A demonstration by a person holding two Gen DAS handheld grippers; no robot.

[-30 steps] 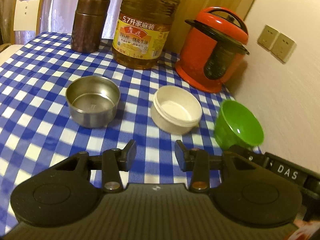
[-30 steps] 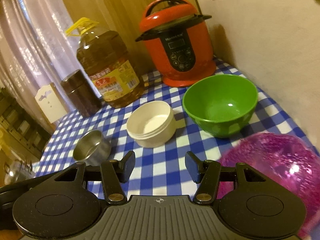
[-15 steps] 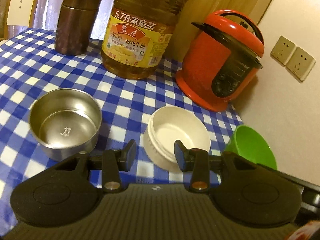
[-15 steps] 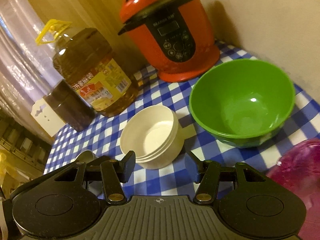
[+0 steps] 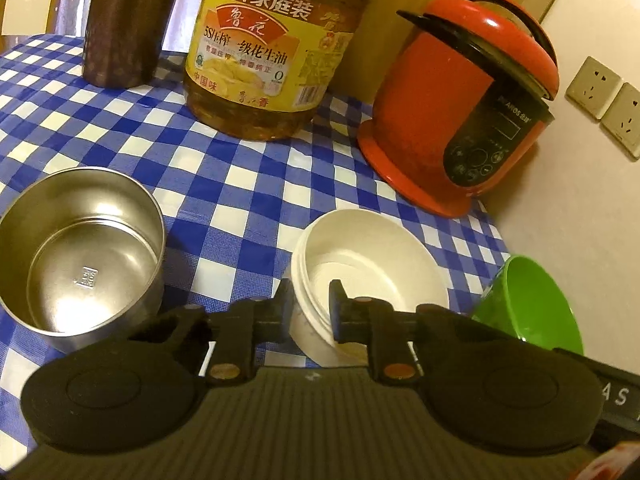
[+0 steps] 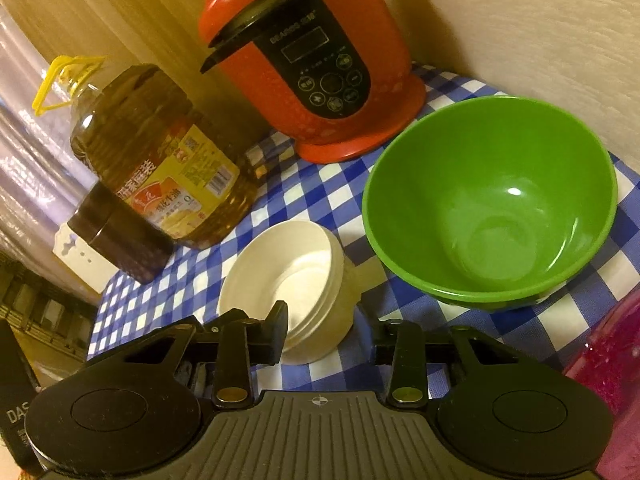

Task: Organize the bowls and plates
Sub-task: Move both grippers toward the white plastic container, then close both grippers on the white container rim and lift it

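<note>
On checked table [image 5: 248,184]: white bowl [image 5: 372,264] rim pinched by left gripper [image 5: 310,304]; right gripper [image 6: 330,326] spread, empty; steel bowl [image 5: 80,248], green bowl [image 6: 492,204] unstacked.

My right claw [image 6: 330,334] sits low over the checked surface [image 6: 404,312], its jaws spread wide. The left finger [image 6: 276,328] overlaps the near rim of the white bowl [image 6: 286,276], while the other one stands apart from it. The green bowl [image 6: 492,204] rests just beside the white one, with the red cooker [image 6: 316,60] behind. An oil jug [image 6: 160,160] stands to the left, and something pink [image 6: 608,380] shows at the right edge.
</note>
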